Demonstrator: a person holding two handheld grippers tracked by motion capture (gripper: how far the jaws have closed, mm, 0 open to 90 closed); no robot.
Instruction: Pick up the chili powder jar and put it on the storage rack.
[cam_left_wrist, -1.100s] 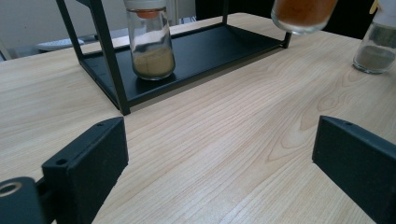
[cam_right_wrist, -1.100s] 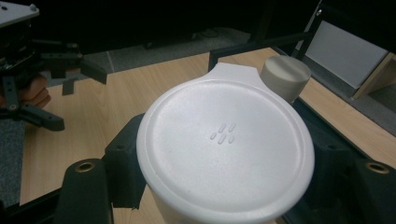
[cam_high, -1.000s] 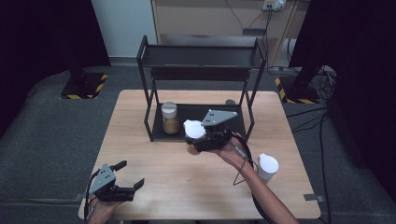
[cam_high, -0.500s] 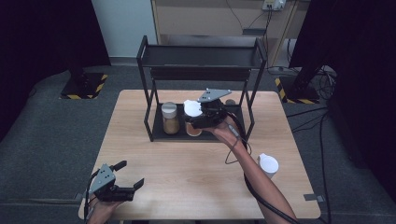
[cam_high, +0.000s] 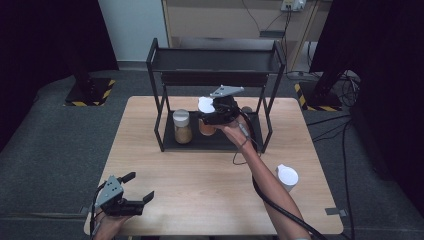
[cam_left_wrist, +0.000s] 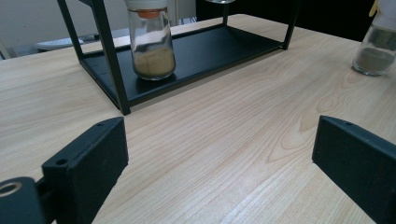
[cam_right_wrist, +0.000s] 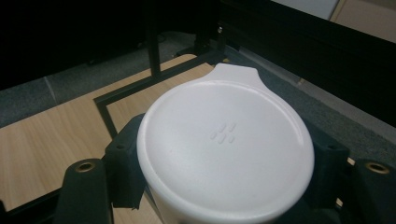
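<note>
Your right gripper (cam_high: 209, 114) is clamped on a spice jar (cam_high: 206, 126) with a white lid (cam_right_wrist: 225, 145). In the right gripper view the two black jaws press on either side just under the lid, which sits directly between them and tops everything in front of the camera. In the high view the jar hangs over the lower tray of the black rack (cam_high: 160, 107), inside the frame, with its brownish contents visible below the fingers. A second jar (cam_high: 182, 127), with tan powder, stands on that tray to the left of the held one, close but apart.

Your left gripper (cam_high: 134, 197) rests low over the wooden table (cam_high: 210, 185) at its near left corner. Its jaws stand wide apart, nothing between them but bare wood. Ahead of those fingers, in the left gripper view, the rack's corner post and the tan jar (cam_left_wrist: 150, 39) stand beyond the left jaw. A third jar (cam_left_wrist: 376, 46) stands on the table beyond the right jaw, well apart from both.
</note>
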